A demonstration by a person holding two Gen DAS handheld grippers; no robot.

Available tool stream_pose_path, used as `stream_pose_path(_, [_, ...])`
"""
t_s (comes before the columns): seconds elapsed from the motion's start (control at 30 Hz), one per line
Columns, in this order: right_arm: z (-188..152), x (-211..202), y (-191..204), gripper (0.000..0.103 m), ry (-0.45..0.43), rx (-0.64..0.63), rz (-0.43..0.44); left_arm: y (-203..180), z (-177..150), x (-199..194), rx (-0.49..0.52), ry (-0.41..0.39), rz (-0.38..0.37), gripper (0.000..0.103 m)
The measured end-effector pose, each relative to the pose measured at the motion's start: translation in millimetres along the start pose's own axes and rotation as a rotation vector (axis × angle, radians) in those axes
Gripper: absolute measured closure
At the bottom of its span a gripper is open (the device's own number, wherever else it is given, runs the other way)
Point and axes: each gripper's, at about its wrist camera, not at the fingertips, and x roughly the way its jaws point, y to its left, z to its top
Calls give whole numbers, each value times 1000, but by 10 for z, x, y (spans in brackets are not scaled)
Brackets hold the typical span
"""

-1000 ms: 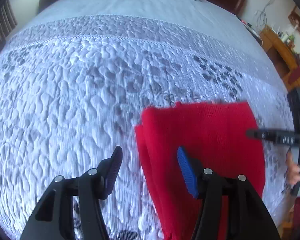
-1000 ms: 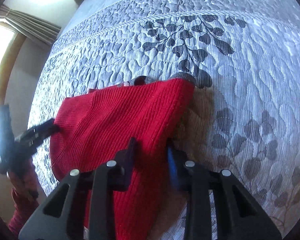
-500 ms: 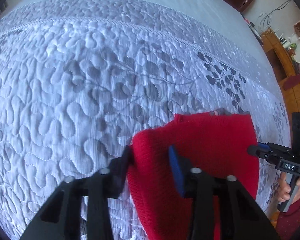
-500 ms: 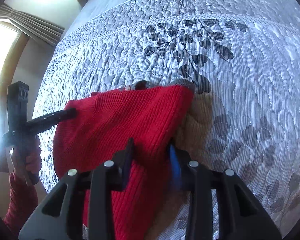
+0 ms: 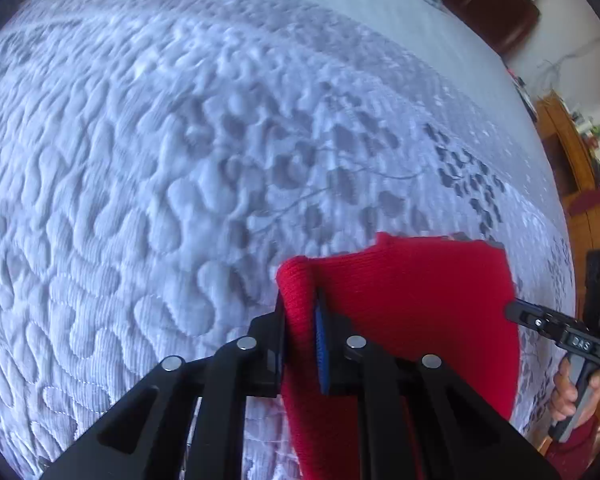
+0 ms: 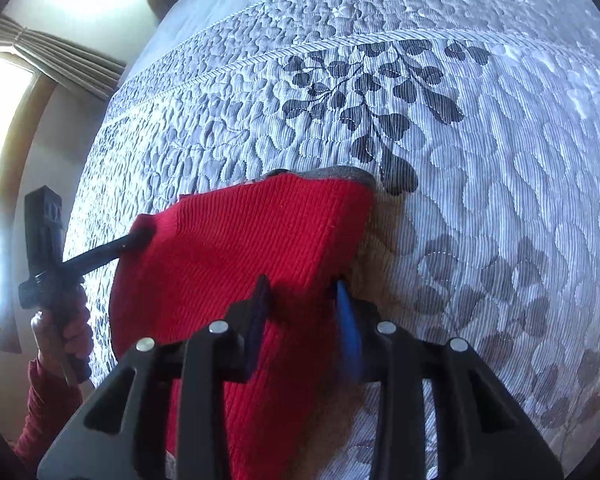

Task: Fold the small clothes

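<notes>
Left wrist view: left gripper (image 5: 300, 312), jaws just closing, pinches the red knit garment's (image 5: 412, 300) left edge on the quilted bedspread (image 5: 140, 200), thin bite may slip; right wrist view: right gripper (image 6: 300, 304), jaws easing apart, straddles the right edge, grip uncertain; no readable labels.

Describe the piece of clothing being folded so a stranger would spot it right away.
Look at the big grey-white quilted bedspread with dark leaf prints. Near its edge lies a red ribbed knit garment, the only bright-coloured thing on the bed, with two black grippers at its edges.
</notes>
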Motion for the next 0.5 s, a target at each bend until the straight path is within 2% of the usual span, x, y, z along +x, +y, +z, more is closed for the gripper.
stream_pose_path(0.03, [8,-16,0,61,-3,-5,-8,-36,-5,-49,13,-7,-3,87])
stream_pose_path(0.1, [32,-54,-24,54,-14,2,-16,-53,-31,-133,7,-5,-25,74])
stream_pose_path(0.13, [42,-63,-44,53,-17,10,-12,-54,-48,-152,3,0,-36,63])
stream_pose_path(0.17, [62,-65,-75,53,-17,26,0,-61,-75,-179,3,2,-49,59])
stream_pose_path(0.27, [121,-15,-118,63,0,57,14,-122,-92,-141,24,17,-34,55])
stream_pose_path(0.33, [161,43,-109,80,16,67,10,-154,-66,-61,33,22,29,56])
stream_pose_path(0.37, [183,80,-110,84,24,69,-16,-172,-39,12,45,33,84,55])
stream_pose_path(0.4, [201,111,-113,87,30,70,-49,-176,-22,64,54,38,105,54])
stream_pose_path(0.47, [235,186,-124,87,38,62,-109,-177,0,172,66,38,130,51])
stream_pose_path(0.5, [240,223,-134,87,44,64,-113,-190,-4,213,70,37,142,51])
